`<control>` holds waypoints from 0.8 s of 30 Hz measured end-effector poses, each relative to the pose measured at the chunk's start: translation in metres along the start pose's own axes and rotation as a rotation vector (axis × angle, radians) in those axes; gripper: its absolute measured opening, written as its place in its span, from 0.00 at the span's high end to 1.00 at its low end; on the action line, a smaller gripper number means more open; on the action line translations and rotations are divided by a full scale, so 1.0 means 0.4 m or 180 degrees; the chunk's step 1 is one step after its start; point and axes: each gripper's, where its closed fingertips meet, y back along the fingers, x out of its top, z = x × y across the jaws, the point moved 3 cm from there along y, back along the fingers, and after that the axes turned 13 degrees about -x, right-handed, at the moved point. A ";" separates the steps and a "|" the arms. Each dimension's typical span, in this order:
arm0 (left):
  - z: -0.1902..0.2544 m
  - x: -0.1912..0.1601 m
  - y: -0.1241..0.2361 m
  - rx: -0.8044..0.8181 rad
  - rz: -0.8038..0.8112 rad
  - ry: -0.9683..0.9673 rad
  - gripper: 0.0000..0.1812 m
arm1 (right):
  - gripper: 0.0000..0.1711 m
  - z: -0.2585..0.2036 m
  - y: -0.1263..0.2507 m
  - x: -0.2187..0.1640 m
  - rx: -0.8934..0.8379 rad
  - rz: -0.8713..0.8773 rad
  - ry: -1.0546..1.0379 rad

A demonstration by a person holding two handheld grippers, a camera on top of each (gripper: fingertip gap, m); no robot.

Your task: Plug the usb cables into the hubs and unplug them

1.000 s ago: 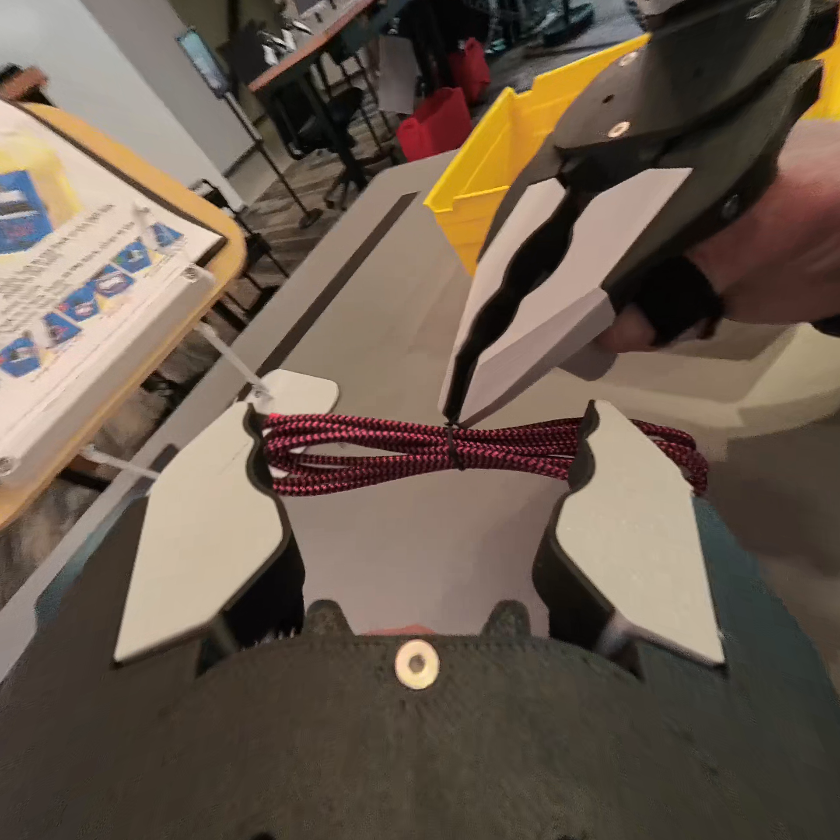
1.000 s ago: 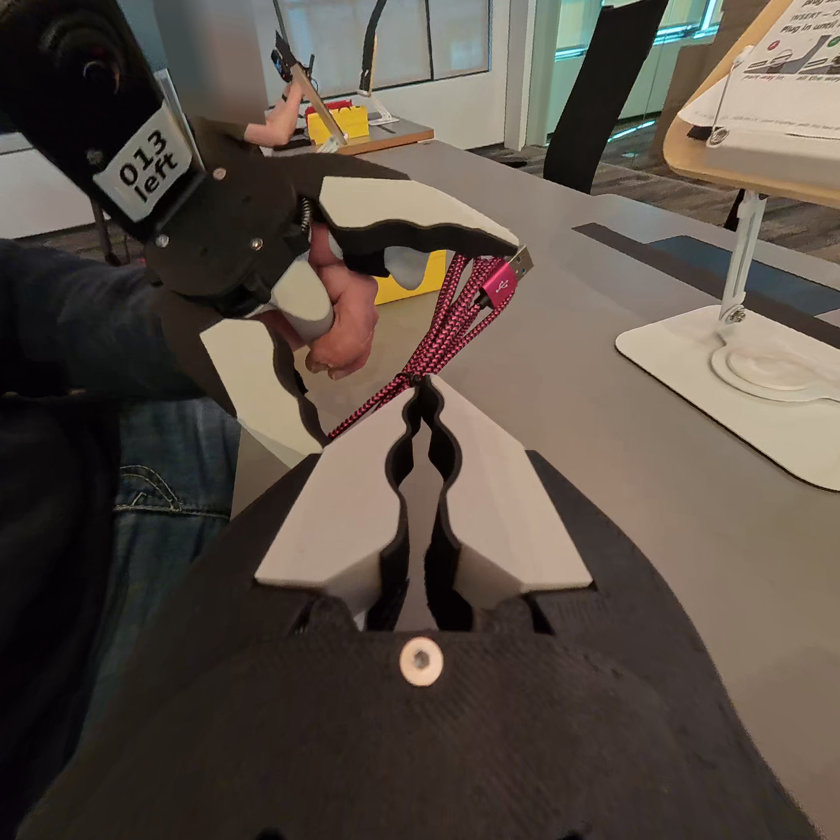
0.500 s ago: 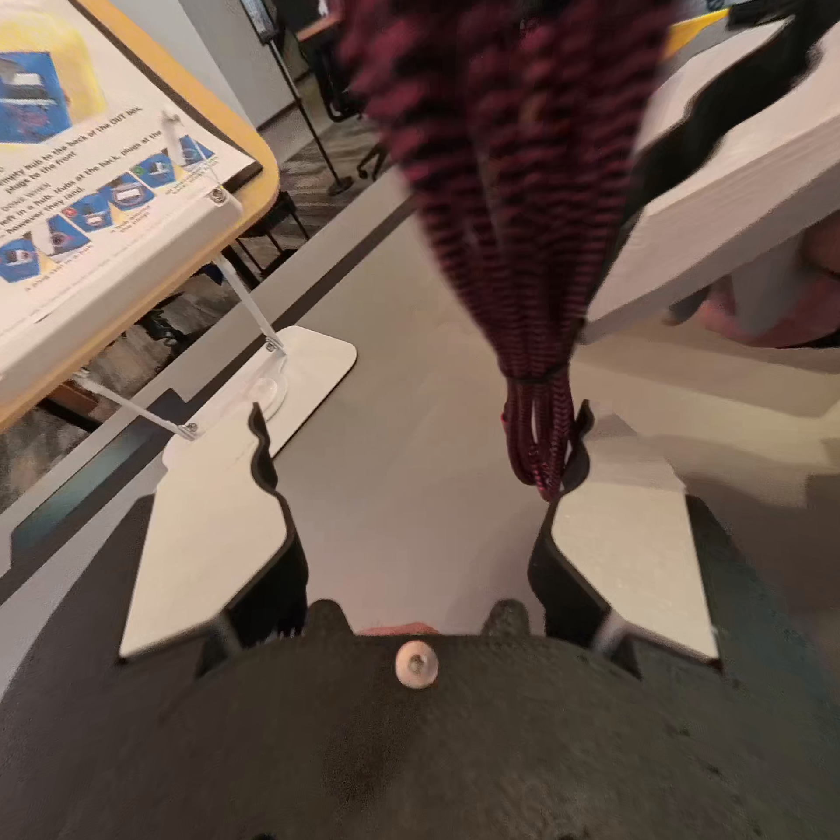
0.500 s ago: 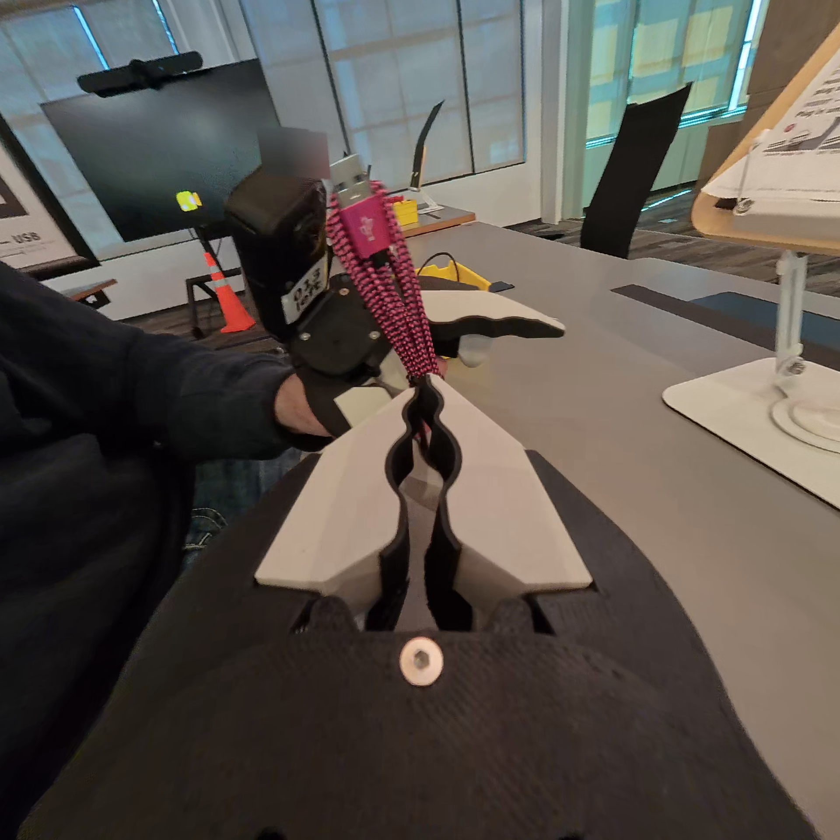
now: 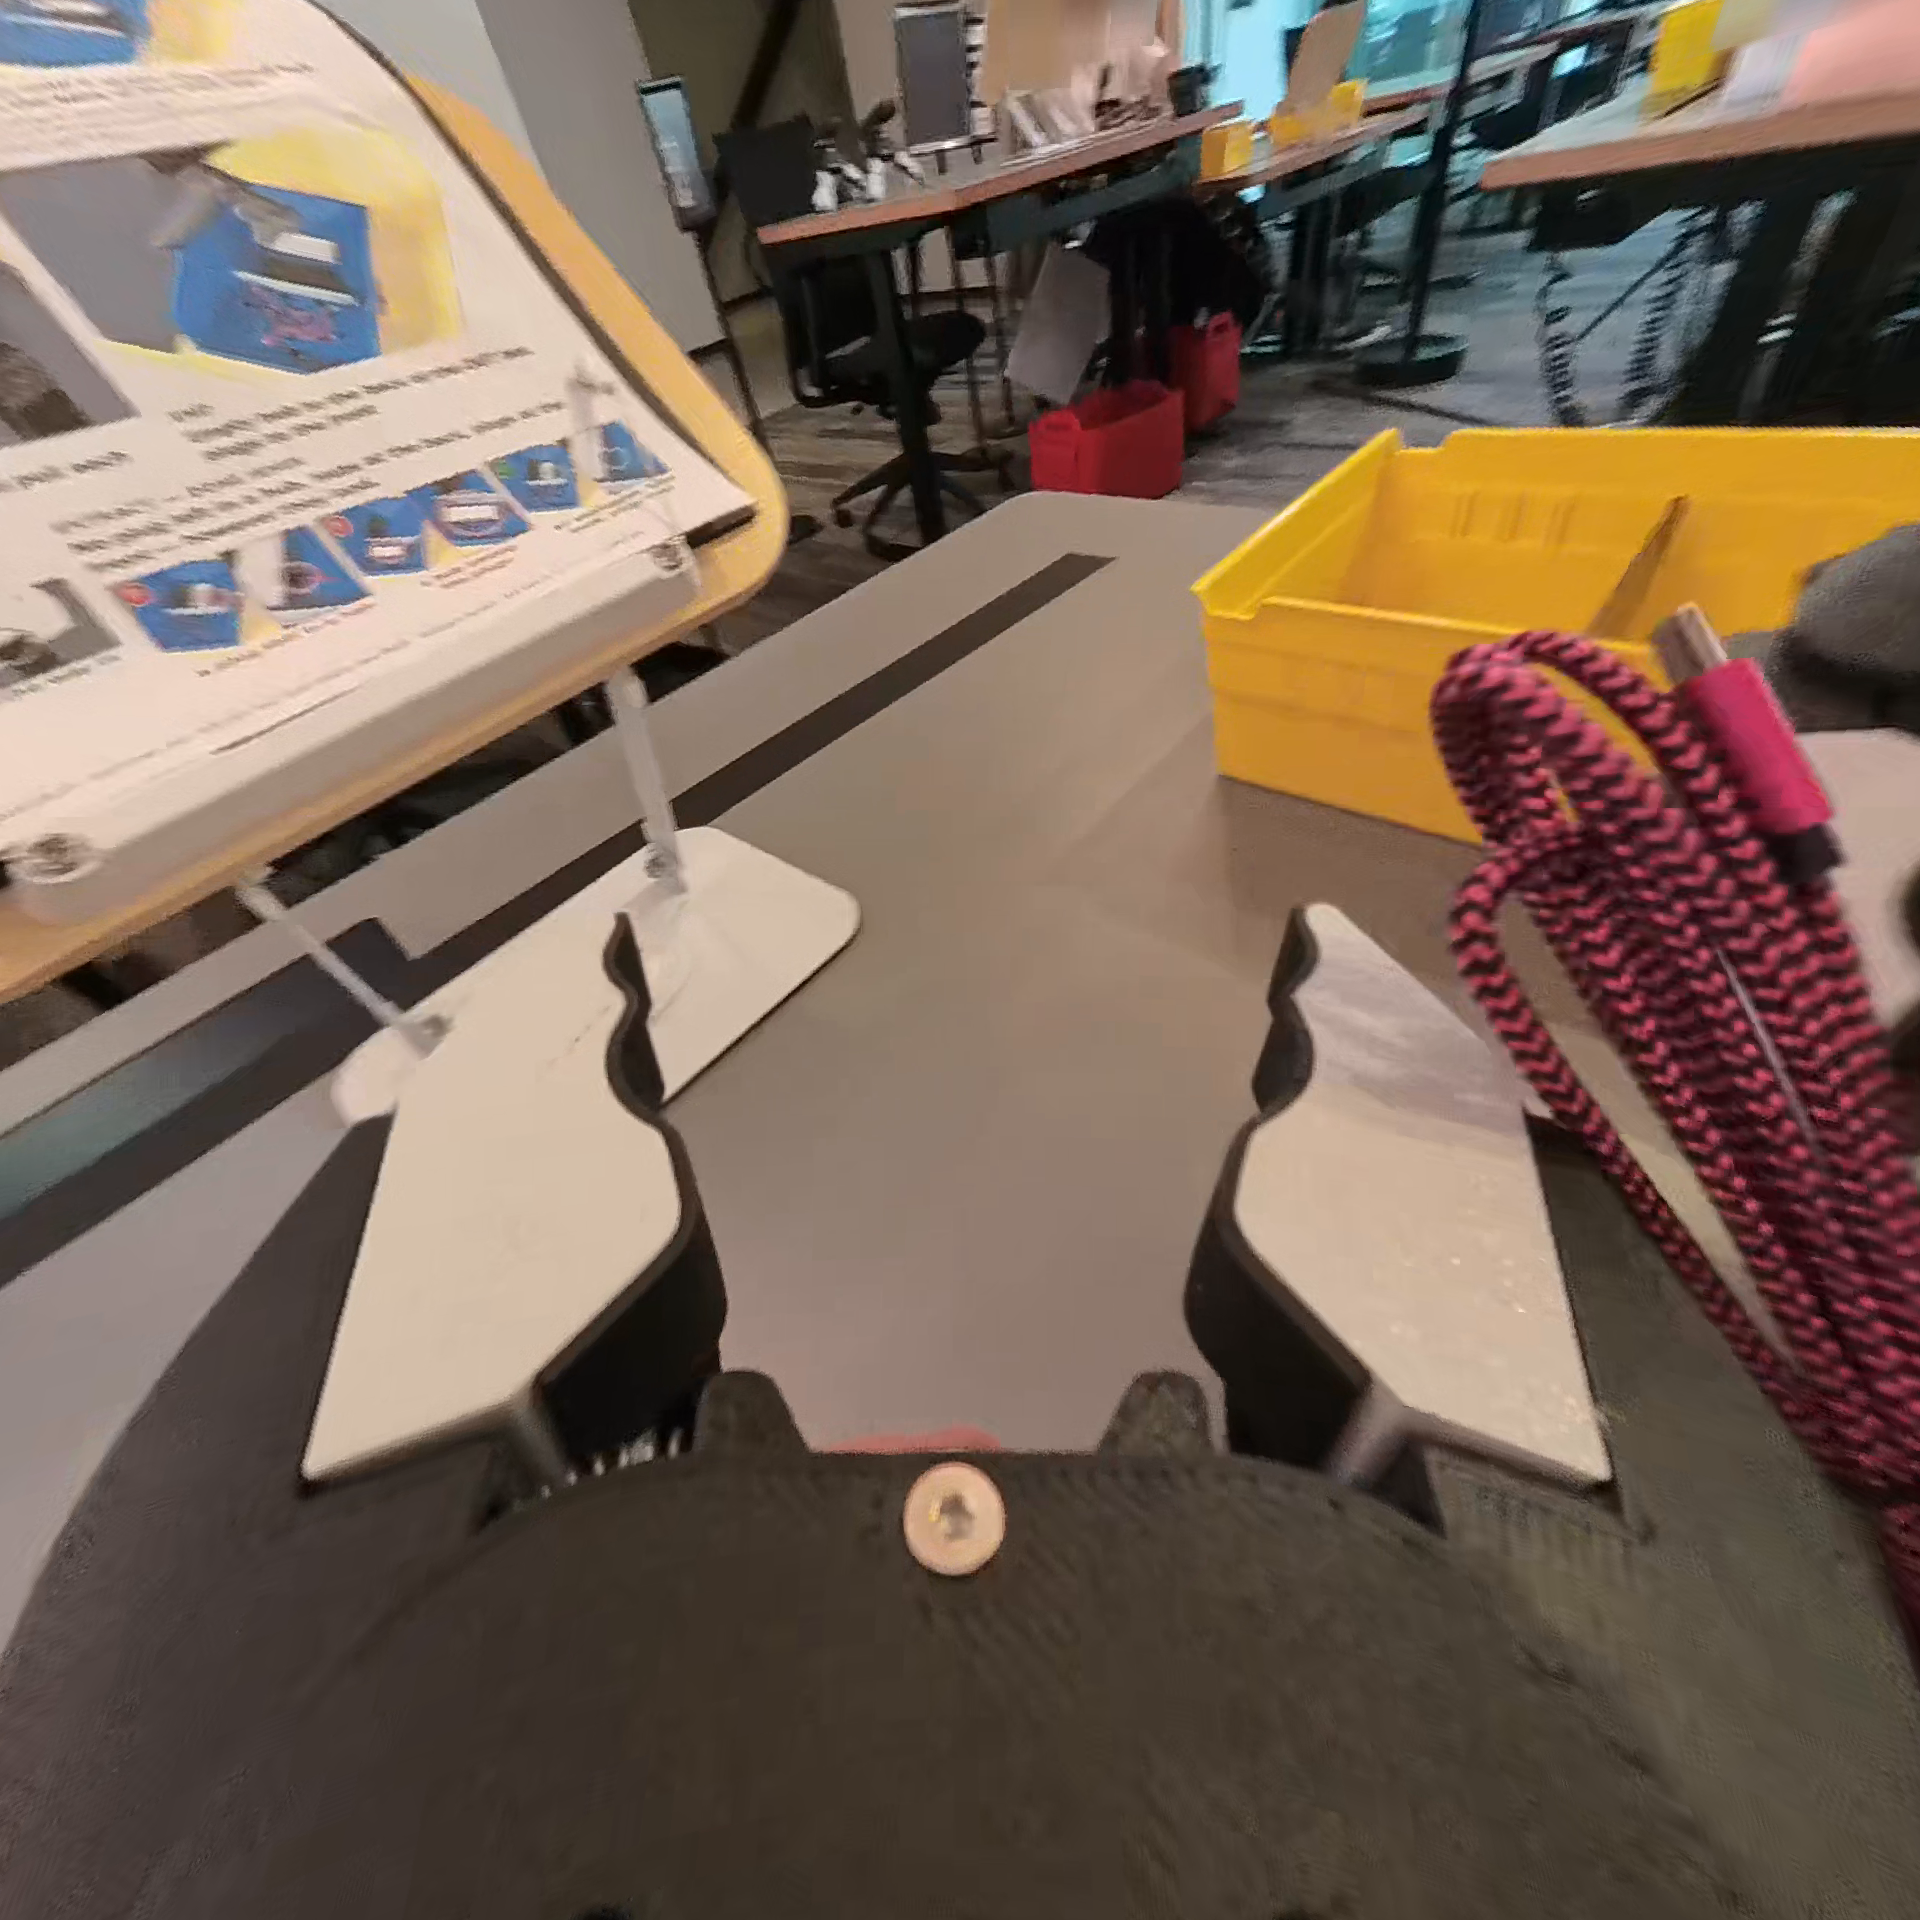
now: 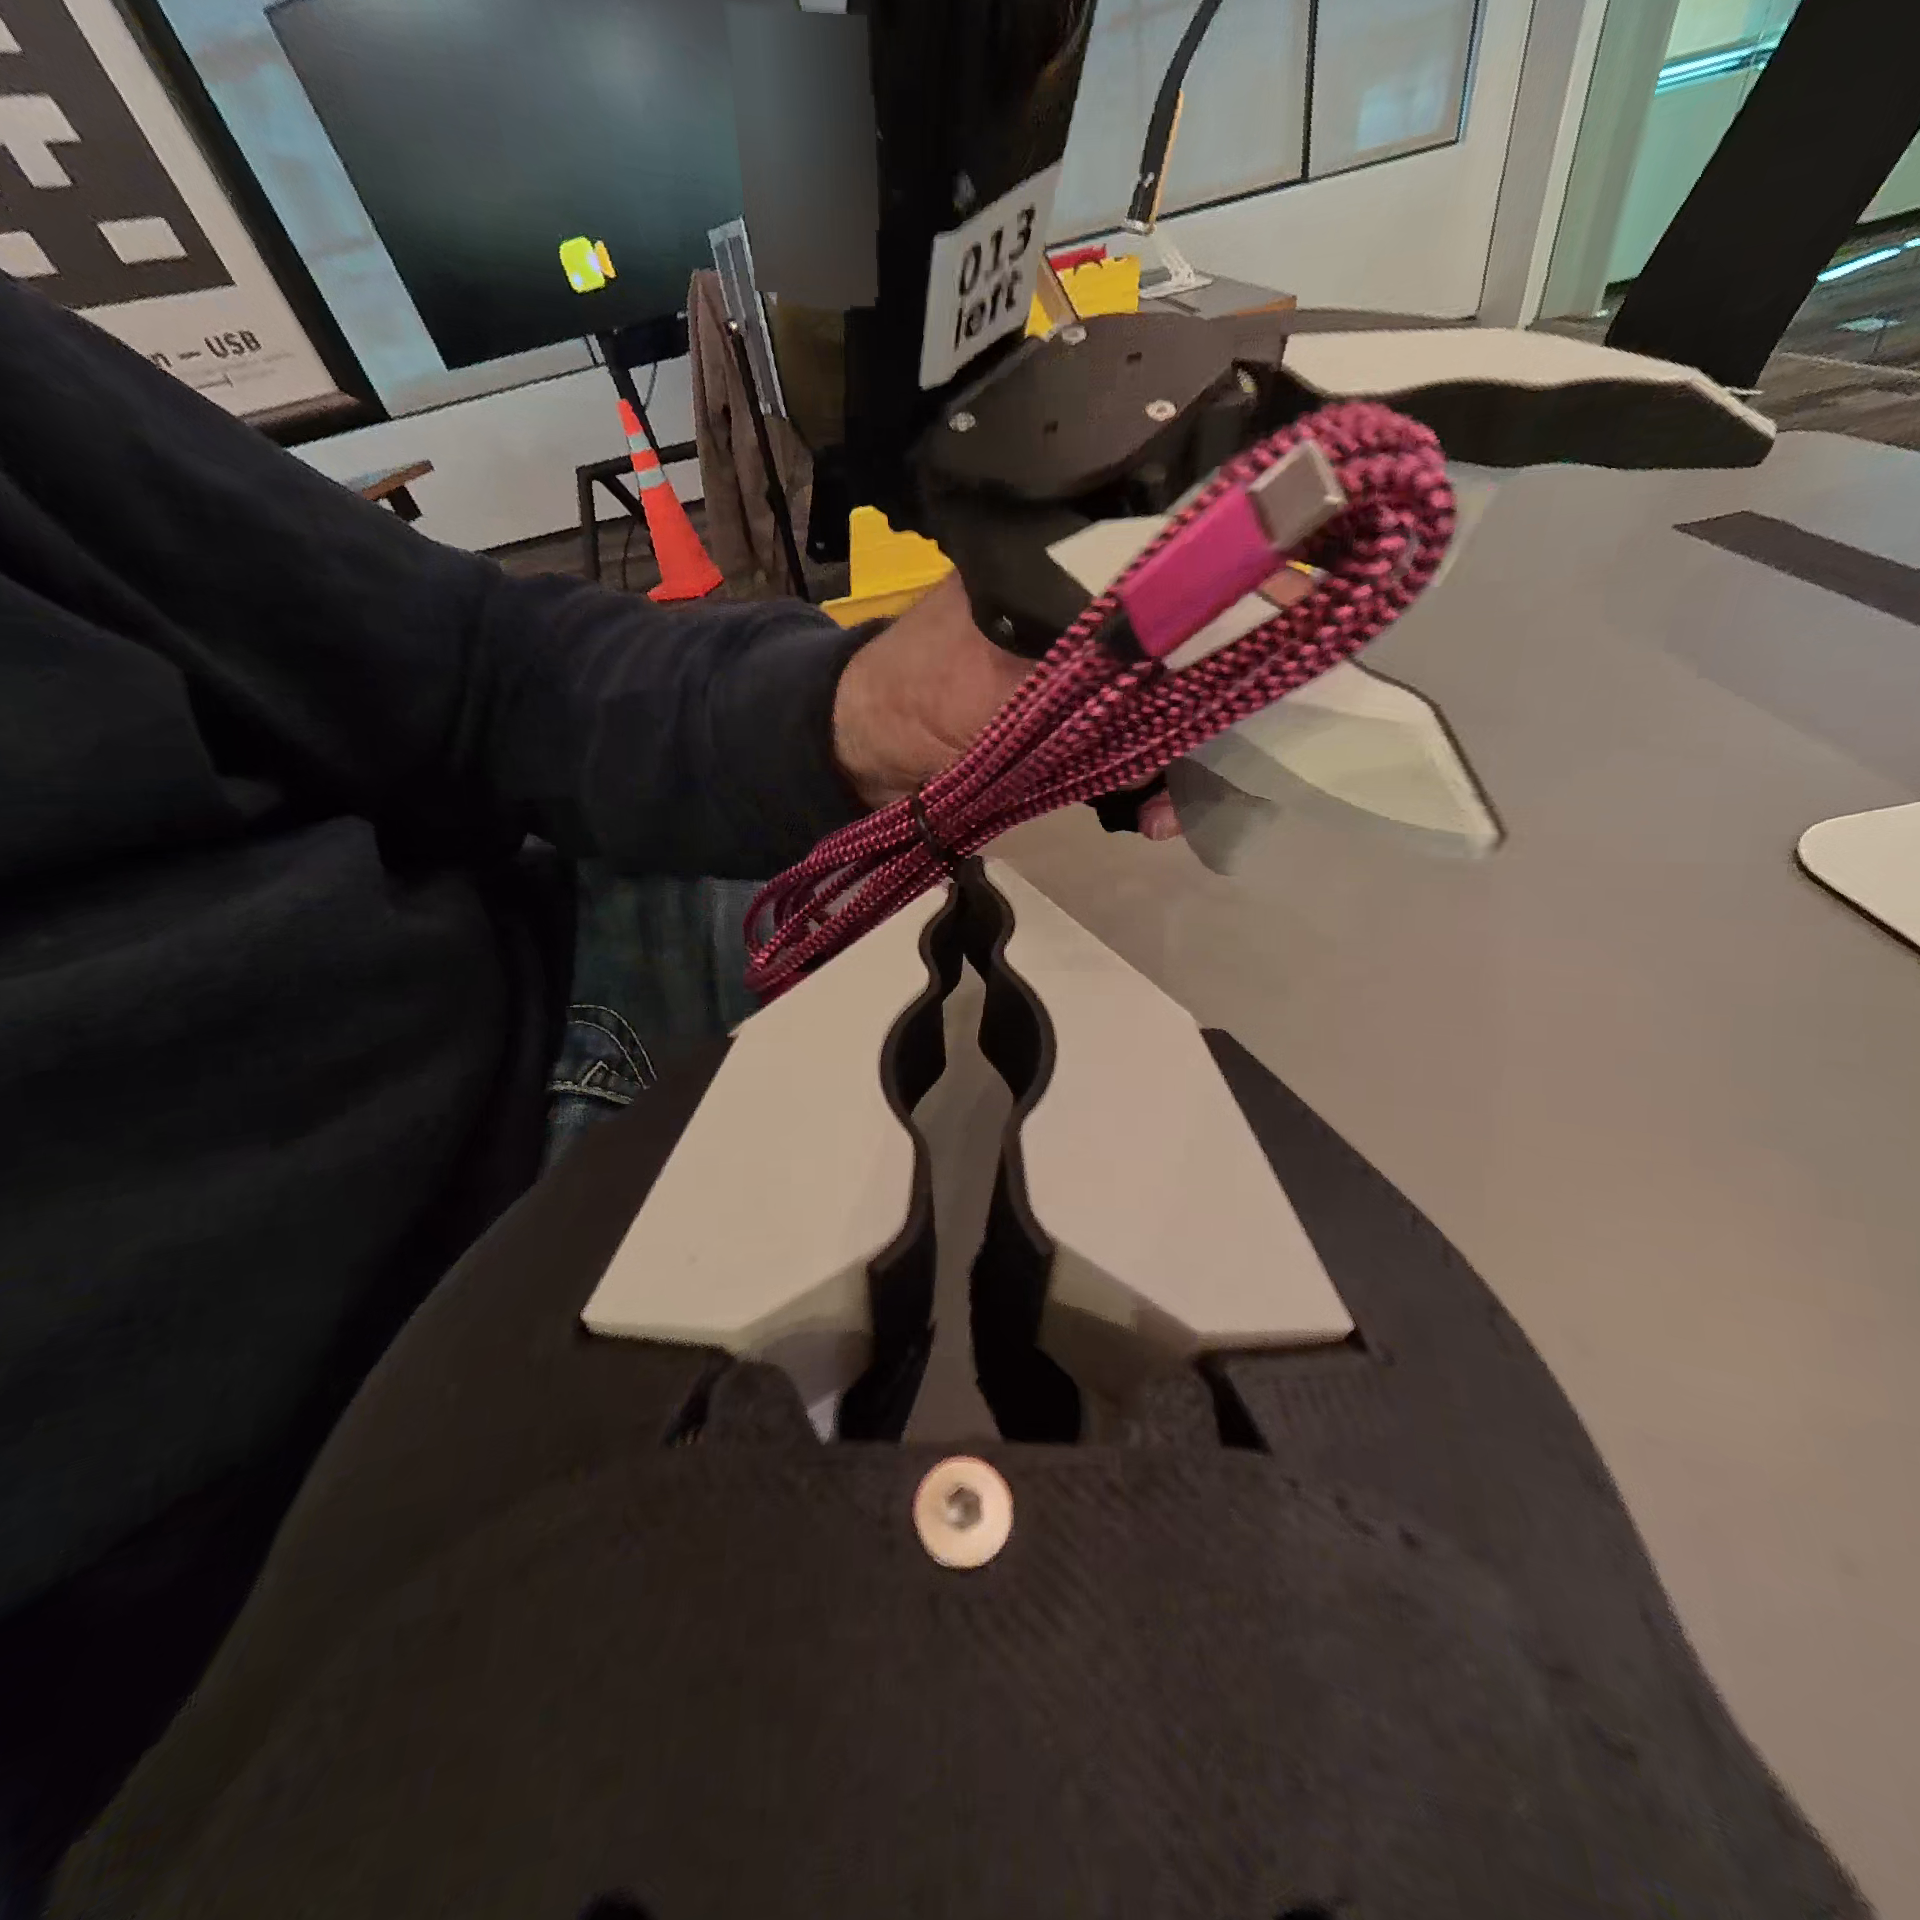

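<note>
Right wrist view: right gripper (image 6: 971, 883) still pinching cable bundle (image 6: 1091, 707), now tilted sideways beside wide-spread left gripper (image 5: 956, 997).

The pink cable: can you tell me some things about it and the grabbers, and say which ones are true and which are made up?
1. The right gripper is shut on the pink cable. True.
2. The left gripper is squeezing the cable. False: its jaws stand wide open with only the grey table showing between them; the cable hangs off to its right.
3. The cable is bundled, with a thin black tie round it. True.
4. The cable's plug is pushed into a hub. False: the metal end is bare in the air, and no hub shows.
5. The yellow bin sits on the floor. False: it stands on the table.
</note>
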 end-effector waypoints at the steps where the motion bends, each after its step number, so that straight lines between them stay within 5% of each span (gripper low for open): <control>1: 0.015 0.007 -0.004 -0.0164 0.0034 0.0020 0.36 | 1.00 0.005 -0.002 -0.005 -0.0041 -0.0041 0.0005; 8: 0.120 0.037 -0.002 -0.1031 -0.0165 -0.0100 0.29 | 1.00 0.048 0.001 -0.015 -0.0347 -0.0158 0.0040; 18: 0.149 -0.093 0.042 -0.0923 -0.0912 -0.0229 0.33 | 1.00 0.100 -0.001 -0.107 -0.0934 -0.0597 0.0131; 21: 0.166 -0.149 0.068 -0.0979 -0.1272 -0.0156 0.32 | 1.00 0.066 0.021 -0.128 -0.0674 -0.0809 0.0021; 24: 0.172 -0.194 0.094 -0.1024 -0.1411 0.0024 0.33 | 0.89 0.011 0.022 -0.177 -0.0422 -0.1306 -0.0053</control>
